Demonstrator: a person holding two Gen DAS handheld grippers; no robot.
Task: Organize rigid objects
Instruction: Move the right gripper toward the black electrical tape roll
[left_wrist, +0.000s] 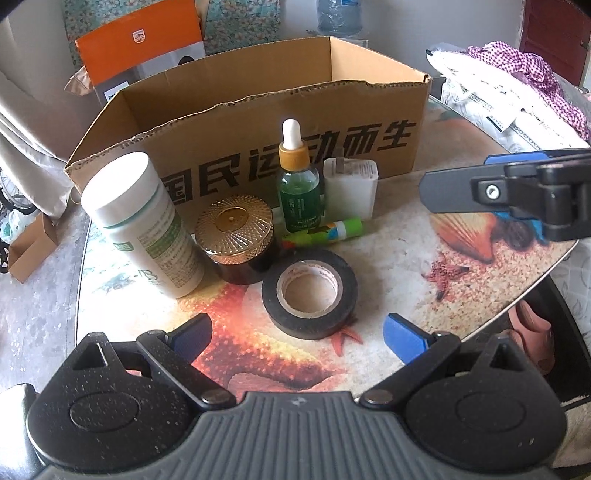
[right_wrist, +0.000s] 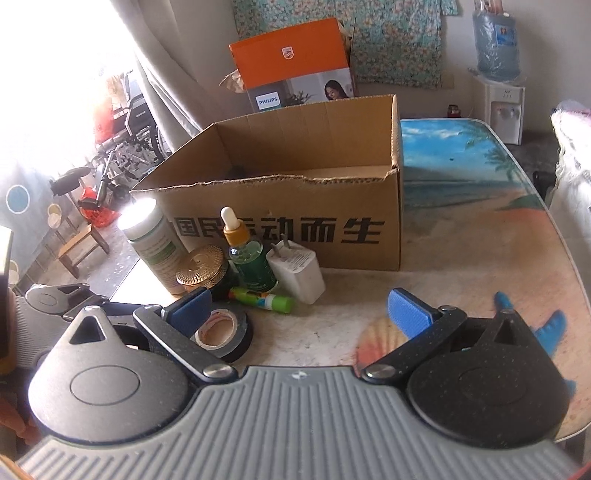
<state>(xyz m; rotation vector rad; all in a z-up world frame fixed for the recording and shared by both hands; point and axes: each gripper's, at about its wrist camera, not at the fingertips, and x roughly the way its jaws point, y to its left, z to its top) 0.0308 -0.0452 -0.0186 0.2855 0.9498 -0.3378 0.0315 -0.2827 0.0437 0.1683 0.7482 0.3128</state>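
Note:
A cluster of objects sits in front of an open cardboard box (left_wrist: 258, 107) (right_wrist: 295, 192): a white bottle (left_wrist: 144, 221) (right_wrist: 153, 243), a gold-lidded dark jar (left_wrist: 238, 240) (right_wrist: 201, 269), a green dropper bottle (left_wrist: 297, 184) (right_wrist: 247, 254), a white charger plug (left_wrist: 351, 186) (right_wrist: 297, 273), a green glue stick (left_wrist: 325, 230) (right_wrist: 262, 298) lying flat, and a black tape roll (left_wrist: 309, 293) (right_wrist: 221, 334). My left gripper (left_wrist: 299, 332) is open just in front of the tape roll, holding nothing. My right gripper (right_wrist: 299, 314) is open and empty, right of the cluster; it also shows at the right in the left wrist view (left_wrist: 517, 195).
The table (right_wrist: 480, 240) has a beach-print top with bare room to the right of the box. An orange and white carton (left_wrist: 144, 48) (right_wrist: 295, 62) stands behind the box. Bags and cloth (left_wrist: 509, 85) lie at the far right. A water dispenser (right_wrist: 496, 74) stands beyond.

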